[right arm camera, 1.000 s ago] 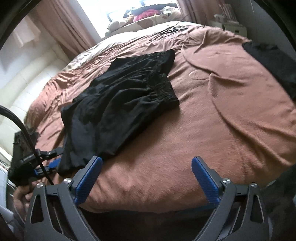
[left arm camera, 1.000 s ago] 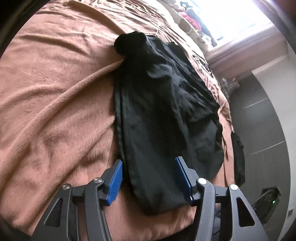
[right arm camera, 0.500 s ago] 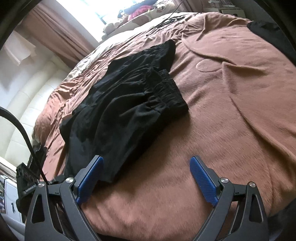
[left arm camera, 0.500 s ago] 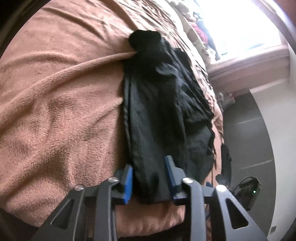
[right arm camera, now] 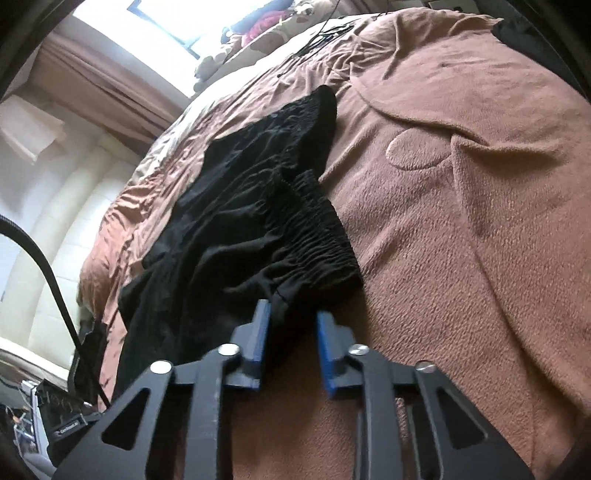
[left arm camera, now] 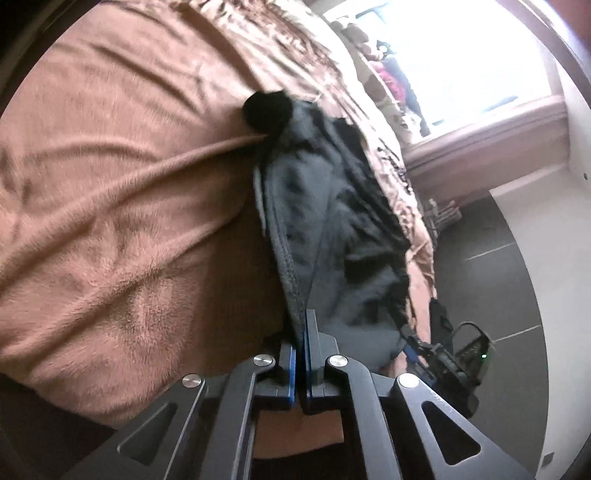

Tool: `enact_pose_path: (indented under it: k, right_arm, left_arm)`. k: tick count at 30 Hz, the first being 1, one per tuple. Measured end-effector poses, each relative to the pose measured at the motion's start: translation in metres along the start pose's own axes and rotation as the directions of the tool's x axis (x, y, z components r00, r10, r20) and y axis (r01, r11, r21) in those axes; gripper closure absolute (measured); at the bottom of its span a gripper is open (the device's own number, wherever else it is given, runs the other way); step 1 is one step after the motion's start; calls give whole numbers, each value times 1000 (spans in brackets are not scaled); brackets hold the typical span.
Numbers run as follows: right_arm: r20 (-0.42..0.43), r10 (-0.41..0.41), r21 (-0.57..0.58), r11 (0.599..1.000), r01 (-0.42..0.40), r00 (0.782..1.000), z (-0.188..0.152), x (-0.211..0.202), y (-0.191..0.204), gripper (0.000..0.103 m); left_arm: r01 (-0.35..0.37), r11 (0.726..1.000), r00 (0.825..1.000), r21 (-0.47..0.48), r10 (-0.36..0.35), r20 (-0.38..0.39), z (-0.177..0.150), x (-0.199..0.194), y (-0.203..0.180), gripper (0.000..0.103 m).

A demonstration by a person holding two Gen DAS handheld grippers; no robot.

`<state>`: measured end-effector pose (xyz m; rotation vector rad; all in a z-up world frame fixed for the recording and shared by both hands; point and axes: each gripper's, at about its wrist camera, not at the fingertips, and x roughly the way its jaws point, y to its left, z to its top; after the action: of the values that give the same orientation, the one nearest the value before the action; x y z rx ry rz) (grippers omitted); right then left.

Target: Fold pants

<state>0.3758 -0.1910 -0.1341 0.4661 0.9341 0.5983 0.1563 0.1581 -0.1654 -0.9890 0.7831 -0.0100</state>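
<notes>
Your left gripper [left arm camera: 300, 321] is clamping the hem edge of the black pants [left arm camera: 332, 221], its jaws having just been closing until the blue pads meet on the cloth. From that grip the pants are running away toward twelve o'clock in the left wrist view, bunching into a dark lump at the far end.

Your right gripper [right arm camera: 293, 325] is sitting at the waistband end; its jaws have just been closing, and a fold of black cloth is lying between the blue pads [right arm camera: 263, 332]. A gap is showing on the right pad's side, so you cannot tell from this view whether the pads are pressing on the cloth.

The pants [right arm camera: 251, 229] are lying crumpled on the brown blanket [right arm camera: 461, 240] covering the bed, stretching from the right gripper toward eleven o'clock. The gathered elastic waistband [right arm camera: 321, 236] is lying just past the pads at one o'clock.

Around you: a bright window [left arm camera: 461, 55] is glaring at one o'clock in the left wrist view, with soft toys and clothes heaped on its sill. Another dark garment [right arm camera: 517, 33] is lying on the blanket at one o'clock, well apart. A black cable [right arm camera: 48, 280] is crossing the right wrist view at nine o'clock, beside the padded cream headboard [right arm camera: 66, 206].
</notes>
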Motion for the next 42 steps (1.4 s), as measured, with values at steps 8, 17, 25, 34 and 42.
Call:
enact_pose_path:
  k: [8,17,25,34,42]
  right_arm:
    - [44,25,-10,1000,-24,999,-4,-21,5,93]
    - [100,32,-12,999,-31,994,11,-37,5,101]
    - [40,77,107,991,-81,996,5,-34,-16,50]
    - [22,181,258,949,-180,983,6,-7,-36,33]
    - [27,227,284,932,-225,974,17,15,-39,90]
  left_arm:
    - [33,997,997,74,-38,62,16,-21,-42,100]
    - [54,990,992,134,-69,106,50,-22,-77,101]
    - [54,985,990,163,-74,118,65,-20,-94,100]
    - [54,983,990,176,-76,122,76,-15,-106,100]
    - [53,982,991,180,-74,112,88,-9,-112,100]
